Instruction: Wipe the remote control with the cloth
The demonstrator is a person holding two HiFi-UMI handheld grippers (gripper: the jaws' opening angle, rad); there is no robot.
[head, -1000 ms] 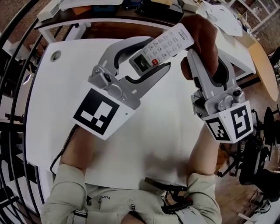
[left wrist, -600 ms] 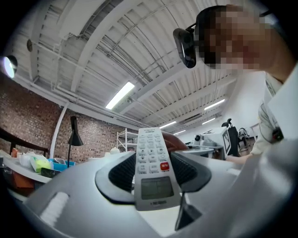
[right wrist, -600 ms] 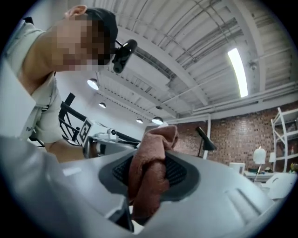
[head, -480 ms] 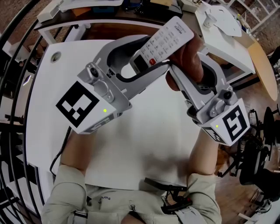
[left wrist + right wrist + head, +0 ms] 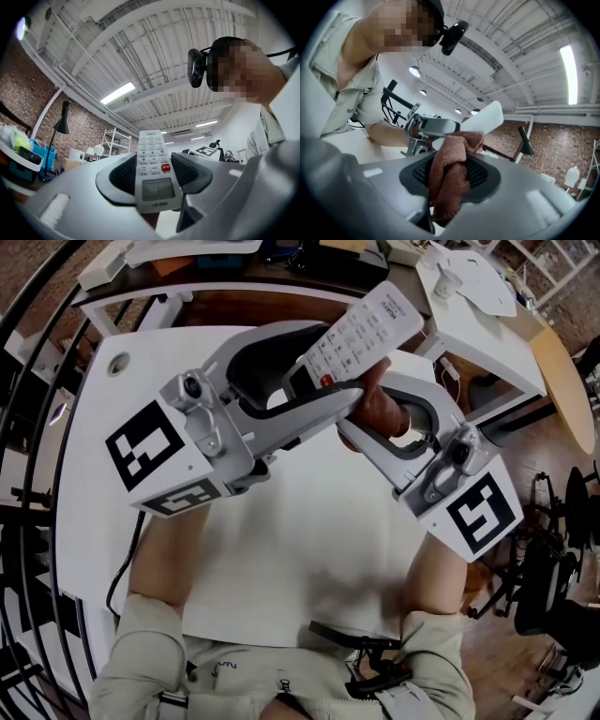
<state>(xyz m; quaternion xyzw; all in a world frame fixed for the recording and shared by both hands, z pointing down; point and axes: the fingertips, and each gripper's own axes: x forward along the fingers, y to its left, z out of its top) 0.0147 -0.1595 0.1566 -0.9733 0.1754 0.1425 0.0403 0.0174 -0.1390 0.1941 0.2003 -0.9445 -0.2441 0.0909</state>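
Right gripper (image 5: 367, 427) lower now, tight on one cloth (image 5: 449, 178); left gripper (image 5: 157, 176) tight on one remote (image 5: 366, 324)

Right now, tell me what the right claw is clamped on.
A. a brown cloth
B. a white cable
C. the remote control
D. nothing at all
A: in the right gripper view, the right claw pinches a bunched brown cloth between its pads, while the remote control sits in the left claw.
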